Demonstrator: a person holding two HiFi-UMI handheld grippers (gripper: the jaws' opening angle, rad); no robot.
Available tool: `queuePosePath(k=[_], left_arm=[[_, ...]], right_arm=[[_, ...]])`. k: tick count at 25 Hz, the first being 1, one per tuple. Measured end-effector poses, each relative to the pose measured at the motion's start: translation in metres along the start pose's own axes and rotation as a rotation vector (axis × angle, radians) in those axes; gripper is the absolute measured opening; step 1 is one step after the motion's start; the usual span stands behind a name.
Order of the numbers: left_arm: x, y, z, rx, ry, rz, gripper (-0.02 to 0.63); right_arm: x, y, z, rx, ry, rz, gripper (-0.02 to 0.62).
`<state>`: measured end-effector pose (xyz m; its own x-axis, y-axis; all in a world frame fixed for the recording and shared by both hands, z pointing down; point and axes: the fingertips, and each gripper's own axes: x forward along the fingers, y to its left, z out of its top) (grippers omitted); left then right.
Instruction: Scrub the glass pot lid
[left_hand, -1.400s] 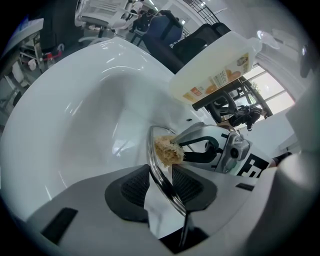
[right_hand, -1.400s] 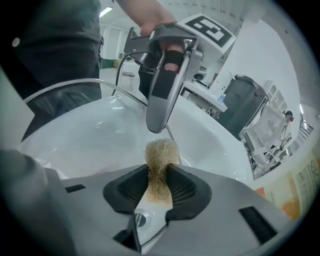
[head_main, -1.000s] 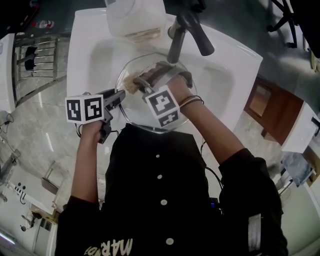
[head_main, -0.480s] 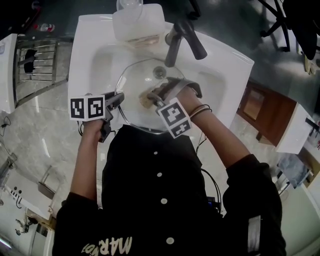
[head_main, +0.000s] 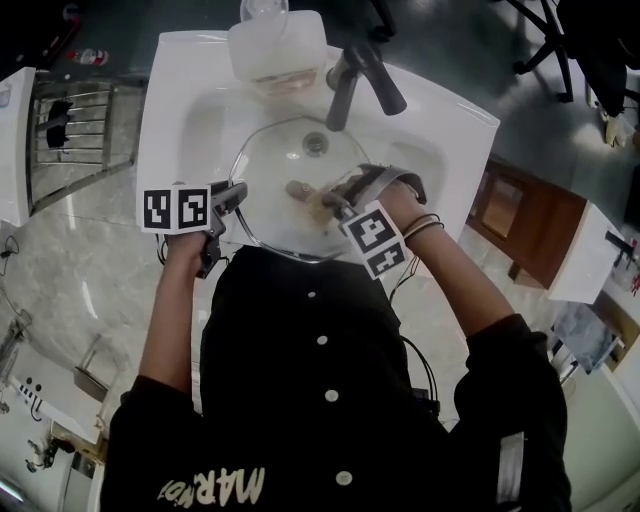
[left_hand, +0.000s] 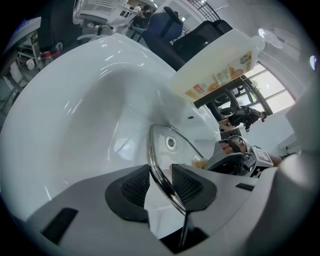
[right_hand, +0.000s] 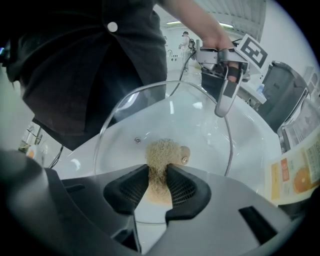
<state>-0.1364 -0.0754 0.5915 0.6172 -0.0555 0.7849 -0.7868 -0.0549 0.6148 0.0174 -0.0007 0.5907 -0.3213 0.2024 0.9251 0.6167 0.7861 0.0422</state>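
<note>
The glass pot lid (head_main: 268, 165) lies tilted in the white sink (head_main: 180, 110), steel rim all round. My left gripper (head_main: 230, 197) is shut on the lid's rim (left_hand: 159, 167) at its left edge, one pad on each side of the glass. My right gripper (head_main: 322, 206) is shut on a tan fibrous scrubber (right_hand: 161, 152) pressed against the middle of the lid (right_hand: 200, 117), beside its beige knob (right_hand: 184, 153). In the right gripper view the left gripper (right_hand: 223, 97) shows across the lid. In the left gripper view the right gripper (left_hand: 234, 159) is past the lid's far edge.
A dark faucet (head_main: 352, 72) reaches over the basin from the far side. A white jug with an orange label (head_main: 278, 45) stands on the sink's back edge, also in the left gripper view (left_hand: 220, 67). The drain (head_main: 316, 143) shows through the glass. Marble floor lies left of the sink.
My right gripper has dragged the scrubber across the lid from its left part to the right and nearer the person. The left gripper and the lid have stayed put.
</note>
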Motion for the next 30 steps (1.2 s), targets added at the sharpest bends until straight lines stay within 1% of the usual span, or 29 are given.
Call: queuePosePath(k=[5, 12, 14, 16, 18, 20, 22, 25, 28, 30], left_arm=[[-0.001, -0.001, -0.001, -0.006, -0.004, -0.014, 0.156], [-0.002, -0.002, 0.000, -0.023, -0.003, -0.038, 0.156], [-0.002, -0.002, 0.000, -0.044, -0.007, -0.055, 0.153], [-0.002, -0.002, 0.002, -0.078, -0.018, -0.079, 0.147], [-0.003, -0.003, 0.003, -0.119, -0.034, -0.108, 0.140], [-0.004, -0.004, 0.005, -0.165, -0.047, -0.141, 0.134], [-0.004, -0.003, 0.006, -0.209, -0.053, -0.168, 0.128], [-0.003, -0.001, 0.007, -0.267, -0.054, -0.199, 0.120], [-0.004, -0.002, 0.007, -0.311, -0.058, -0.226, 0.114], [-0.003, -0.002, 0.007, -0.338, -0.059, -0.238, 0.110]], right_arm=[[-0.011, 0.027, -0.010, 0.001, 0.020, 0.076, 0.126], [-0.027, 0.056, -0.020, -0.047, 0.057, 0.192, 0.126], [-0.029, 0.059, -0.020, -0.065, 0.061, 0.208, 0.126], [-0.028, 0.056, -0.020, -0.074, 0.068, 0.203, 0.126], [-0.027, 0.042, -0.018, -0.051, 0.058, 0.143, 0.126], [-0.026, 0.017, -0.007, 0.000, 0.016, 0.028, 0.127], [-0.025, -0.014, 0.012, 0.036, -0.042, -0.104, 0.127], [-0.018, -0.054, 0.044, 0.038, -0.101, -0.260, 0.128], [-0.009, -0.084, 0.067, 0.034, -0.135, -0.367, 0.129], [-0.004, -0.097, 0.076, 0.043, -0.155, -0.409, 0.129]])
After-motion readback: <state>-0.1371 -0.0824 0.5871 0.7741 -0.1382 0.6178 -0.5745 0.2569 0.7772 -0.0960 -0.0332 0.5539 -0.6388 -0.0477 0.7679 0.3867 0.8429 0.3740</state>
